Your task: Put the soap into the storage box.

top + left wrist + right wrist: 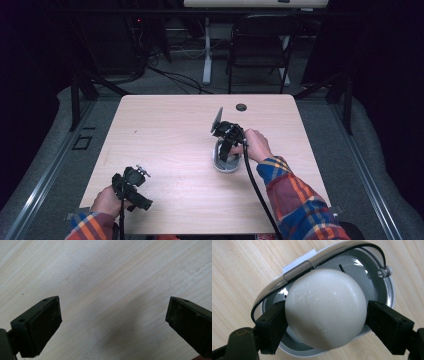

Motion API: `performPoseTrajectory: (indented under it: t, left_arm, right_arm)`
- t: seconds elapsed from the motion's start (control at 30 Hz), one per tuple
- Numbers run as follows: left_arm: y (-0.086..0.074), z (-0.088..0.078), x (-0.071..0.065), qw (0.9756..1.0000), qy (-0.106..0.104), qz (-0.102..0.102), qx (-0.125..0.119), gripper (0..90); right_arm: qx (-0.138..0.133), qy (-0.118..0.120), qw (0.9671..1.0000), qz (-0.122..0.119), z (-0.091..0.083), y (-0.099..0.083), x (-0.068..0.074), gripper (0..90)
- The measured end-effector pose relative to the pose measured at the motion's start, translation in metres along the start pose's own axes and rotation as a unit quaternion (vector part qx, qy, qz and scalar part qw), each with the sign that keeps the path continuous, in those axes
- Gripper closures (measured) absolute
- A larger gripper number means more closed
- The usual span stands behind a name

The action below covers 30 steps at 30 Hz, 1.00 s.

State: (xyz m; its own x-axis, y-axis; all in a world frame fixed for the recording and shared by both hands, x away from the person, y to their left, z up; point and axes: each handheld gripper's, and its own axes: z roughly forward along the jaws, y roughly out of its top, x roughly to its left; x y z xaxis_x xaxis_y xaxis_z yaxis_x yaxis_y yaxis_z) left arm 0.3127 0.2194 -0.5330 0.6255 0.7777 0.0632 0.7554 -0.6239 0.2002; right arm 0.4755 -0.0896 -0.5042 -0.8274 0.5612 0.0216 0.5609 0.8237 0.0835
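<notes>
At the centre-right of a pale wooden worktop (170, 130), the right tongs (226, 152) are reaching down into a small grey oval case (226, 166), with the person's right hand (255, 145) gripping the tool from behind and its black cable (256, 187) trailing back toward a plaid sleeve (300, 200). Seen from the right gripper view, the right tongs (325, 322) are closing on a smooth white ball (325, 308), one black pad (273, 326) pressing on each side of it at about its widest part. The ball is sitting inside the grey case (387, 287), whose hinged lid, edged with a silver rim (317, 258), is standing open behind it; whether the ball is resting on the case floor or is lifted just clear of it is hard to judge from this angle. A small white fitting (384, 271) is showing at the case's far edge.

Near the front left corner of the worktop, well apart from the case, the left tongs (140, 172) are lying low in the person's left hand (107, 200). In the left gripper view the left tongs (113, 320) are standing wide, holding nothing, with bare wood grain (105, 277) between them.

Beyond the worktop, a dark folding chair (260, 45) is standing on the grey floor.
</notes>
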Motion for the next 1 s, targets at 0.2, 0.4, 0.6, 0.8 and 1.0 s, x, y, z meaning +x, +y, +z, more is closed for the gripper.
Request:
performPoseTrajectory:
  t: [0.2,0.4,0.6,0.8,1.0]
  left_arm:
    - [0.0,0.0,0.0,1.0,0.0,0.0,0.0,0.0]
    - [0.0,0.0,0.0,1.0,0.0,0.0,0.0,0.0]
    - [0.0,0.0,0.0,1.0,0.0,0.0,0.0,0.0]
    - [0.0,0.0,0.0,1.0,0.001,0.0,0.001,0.0]
    - [0.0,0.0,0.0,1.0,0.003,0.001,0.001,0.0]
  right_arm:
    - [-0.005,-0.003,1.0,0.002,-0.004,-0.003,0.001,15.9]
    - [-0.016,-0.001,0.9999,0.004,-0.012,-0.009,0.001,14.2]
    - [-0.025,0.002,0.9997,0.0,-0.022,-0.018,0.002,10.3]
    - [-0.034,-0.005,0.9994,0.0,-0.033,-0.031,0.003,5.2]
    - [-0.046,-0.008,0.9989,0.012,-0.042,-0.051,0.001,4.1]
